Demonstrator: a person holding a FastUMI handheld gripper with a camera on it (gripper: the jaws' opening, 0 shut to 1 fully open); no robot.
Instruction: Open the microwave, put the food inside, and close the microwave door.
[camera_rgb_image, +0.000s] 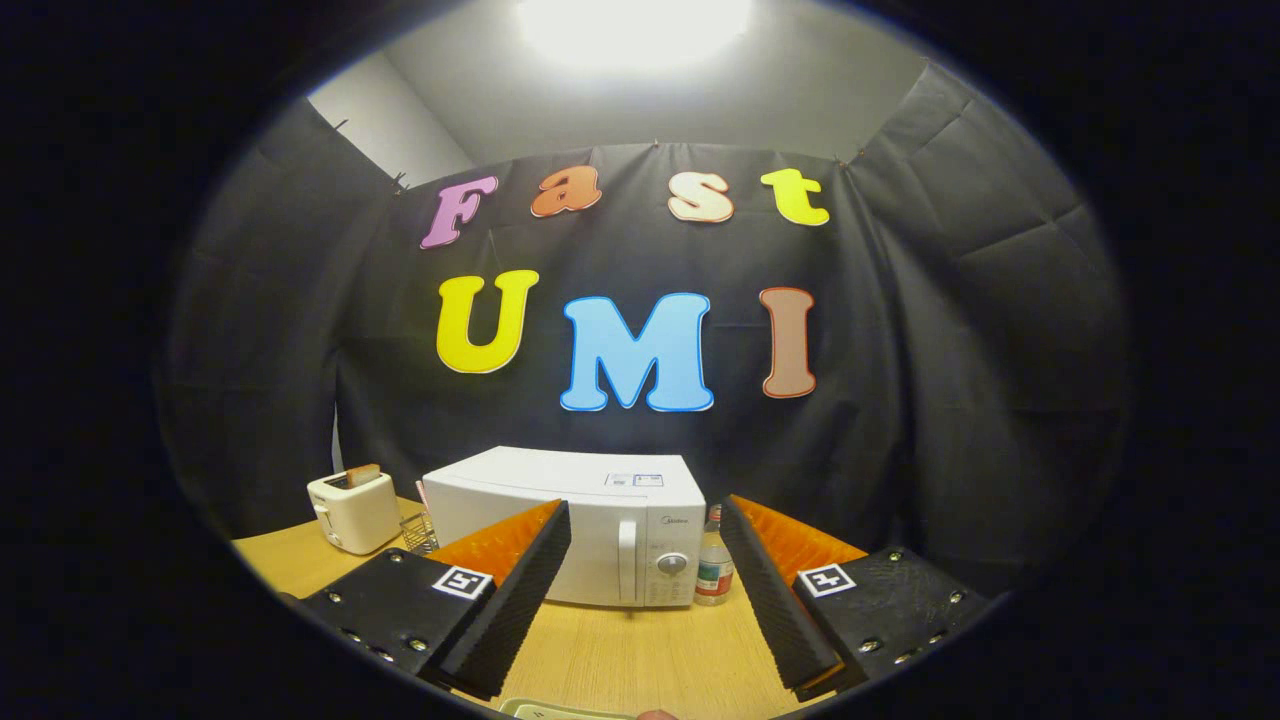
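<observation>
Straight ahead, low in the frame's centre, the white microwave (585, 530) sits on the wooden table (640, 655) with its door closed. The gripper (645, 535) holds its fingers wide apart, empty. A toaster (352, 512) stands lower left; a small bottle (713, 572) touches the microwave's right side.
</observation>
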